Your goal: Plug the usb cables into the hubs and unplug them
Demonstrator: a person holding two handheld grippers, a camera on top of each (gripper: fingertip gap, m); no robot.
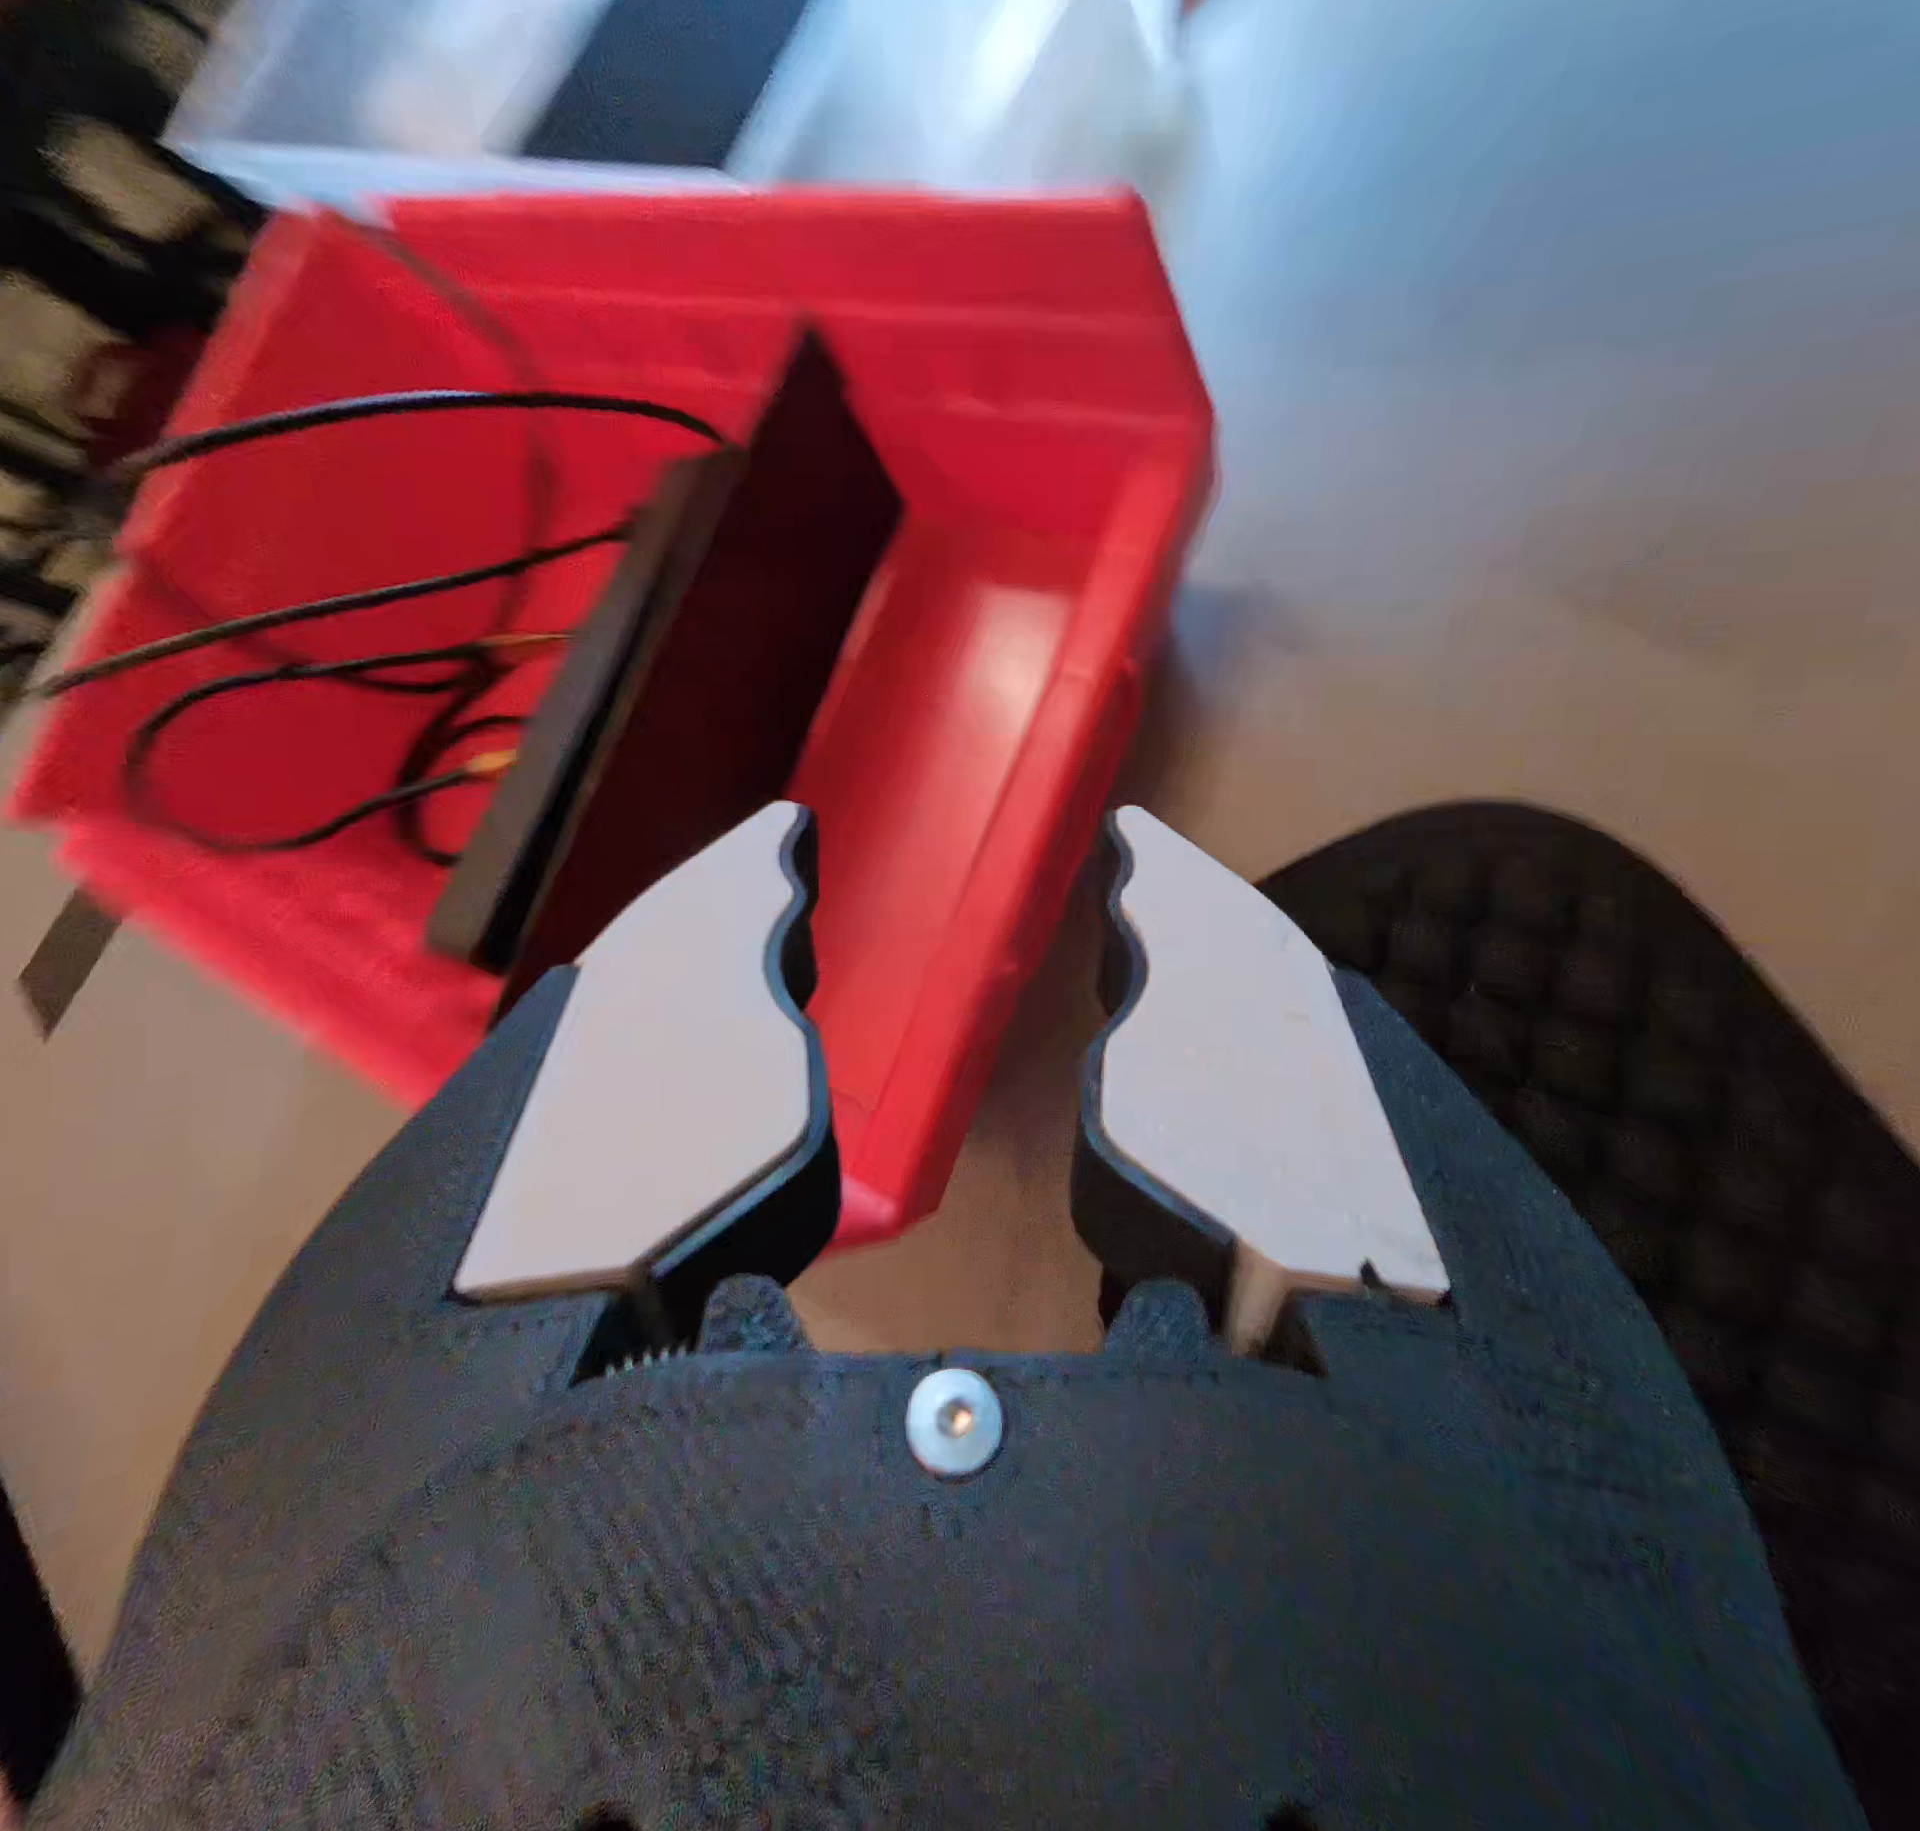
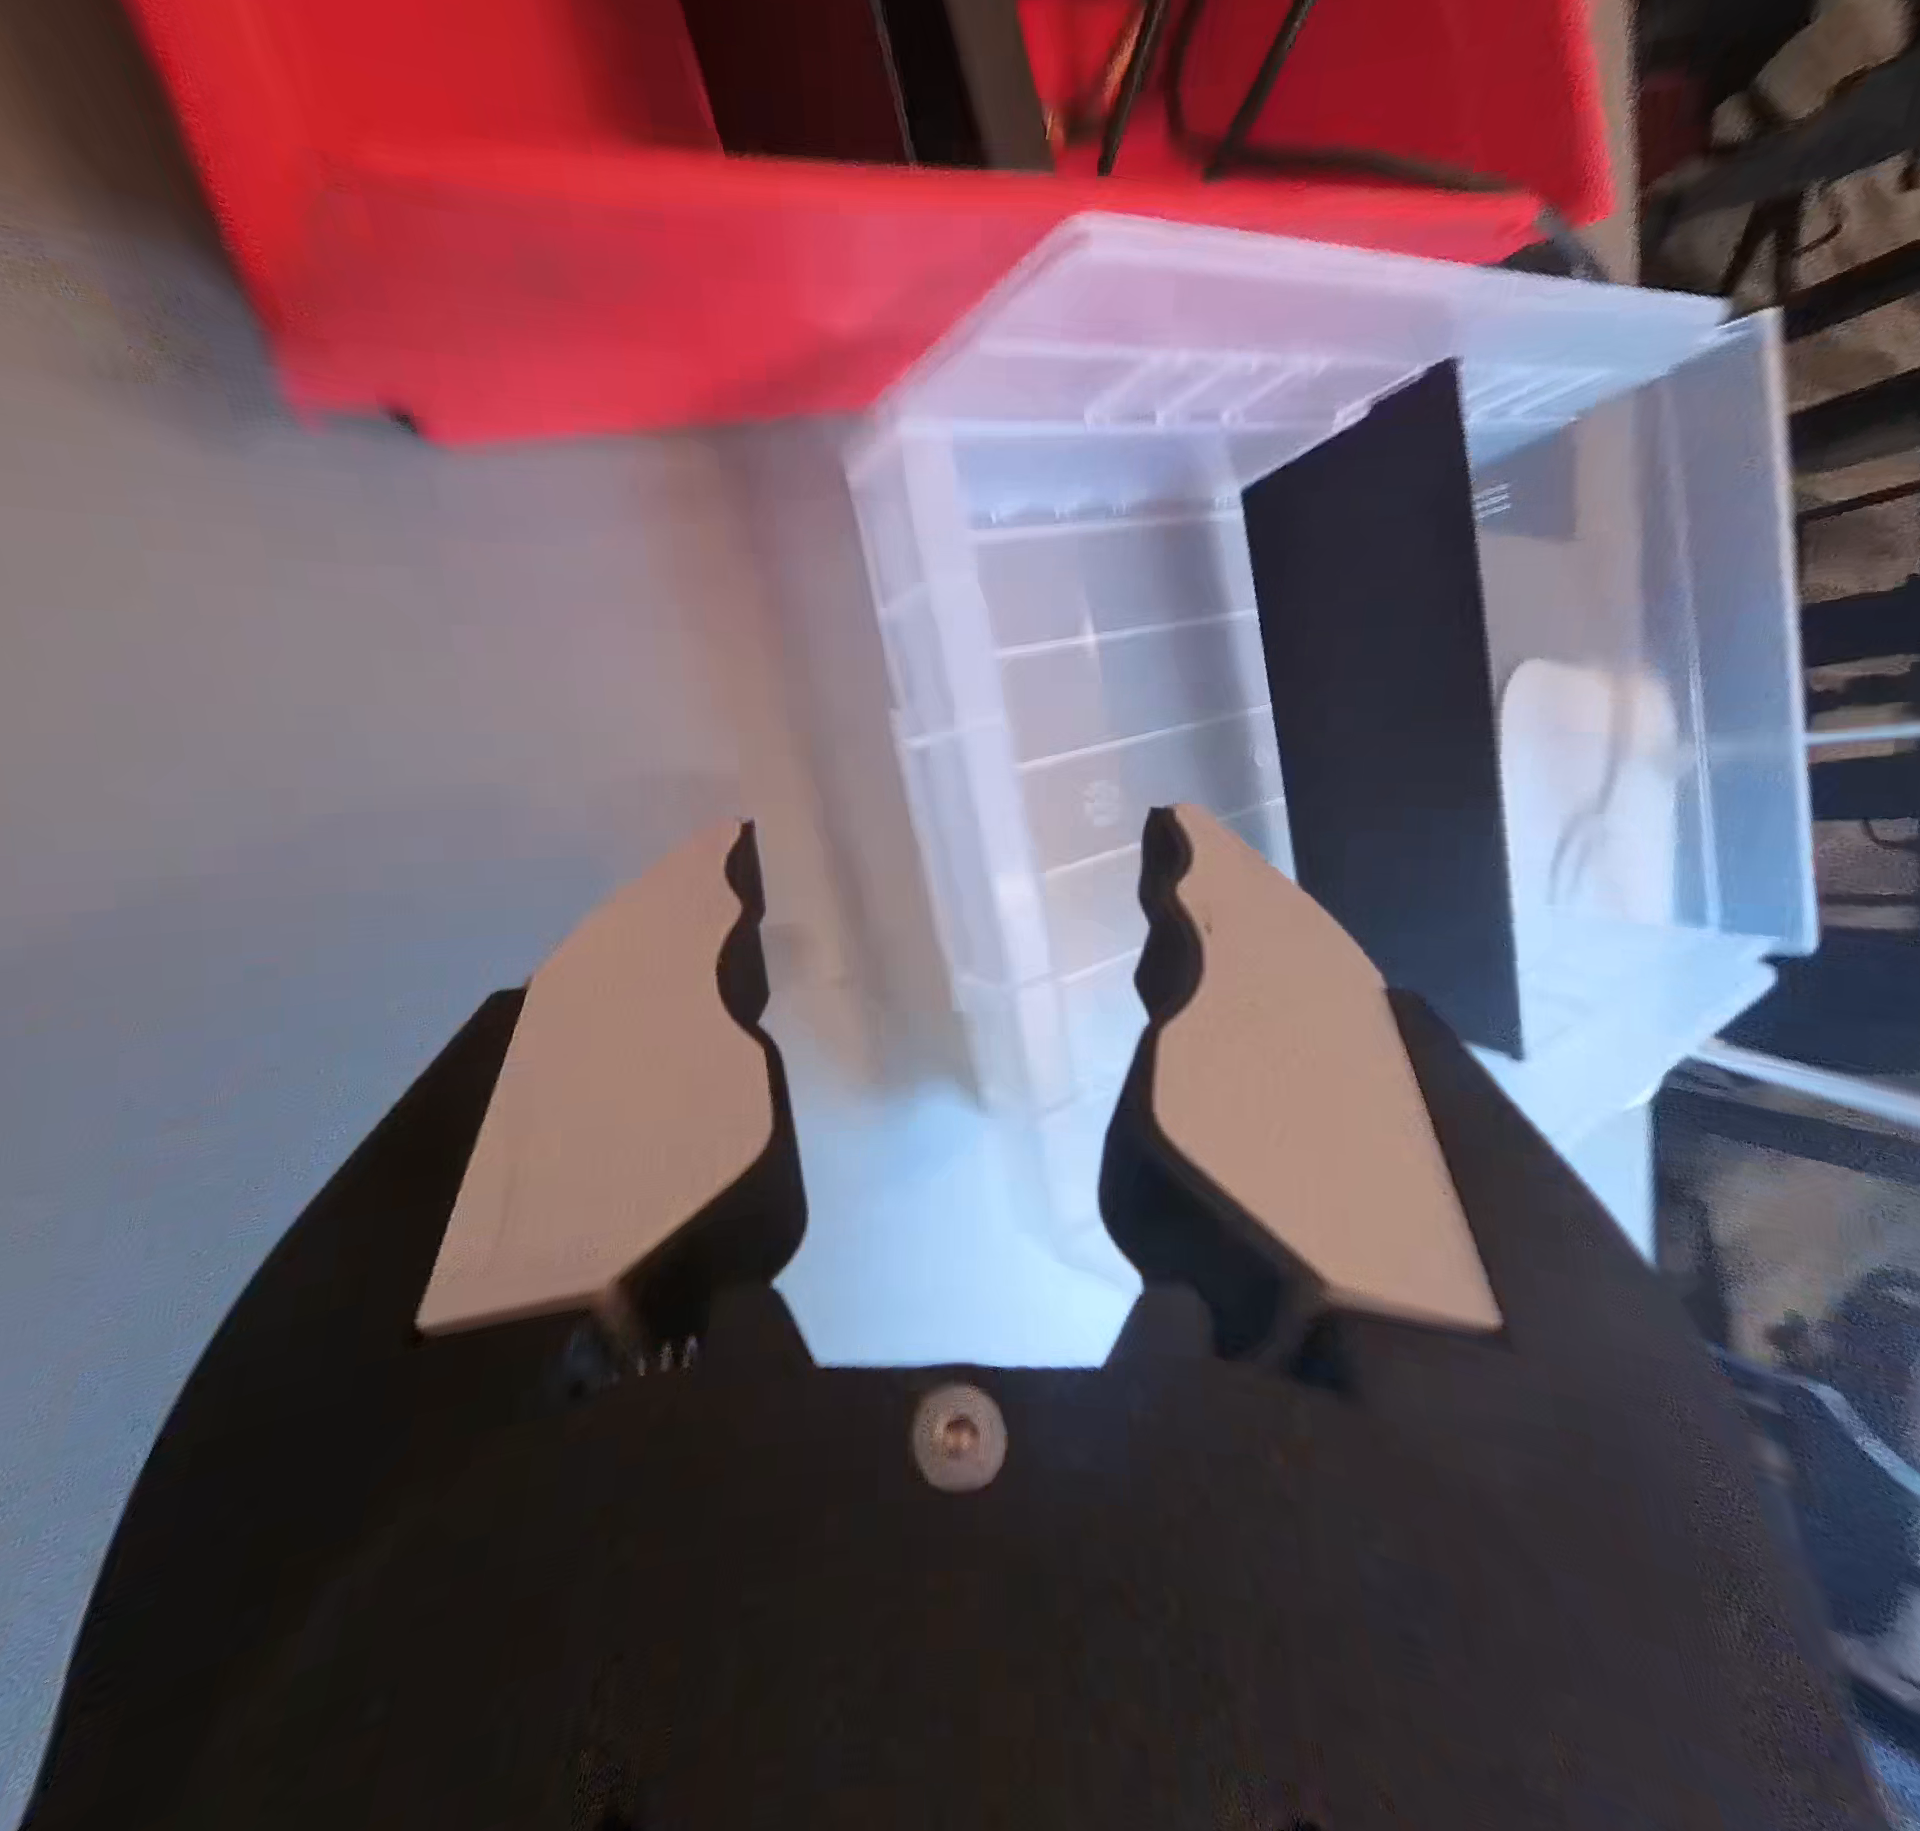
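A red bin [image 1: 997,493] stands on the table, split by a black divider [image 1: 748,638]. A dark flat hub [image 1: 582,701] leans against the divider in the left compartment, with several thin black cables [image 1: 343,618] running to its edge. My left gripper [image 1: 956,825] is open and empty, hovering over the bin's right compartment near its front rim. The red bin [image 2: 582,306] also shows in the right wrist view, with cables [image 2: 1164,46] at the top. My right gripper [image 2: 951,825] is open and empty, just in front of a clear plastic bin [image 2: 1091,638] that has a black divider [image 2: 1382,721].
The other gripper's black body [image 1: 1621,1033] shows at the right of the left wrist view. The pale table top [image 2: 312,742] stretches left of the clear bin. Dark cluttered shelving [image 2: 1829,223] stands at the right edge. Both views are blurred by motion. Across from one pair of fingers to the other is roughly 20 cm.
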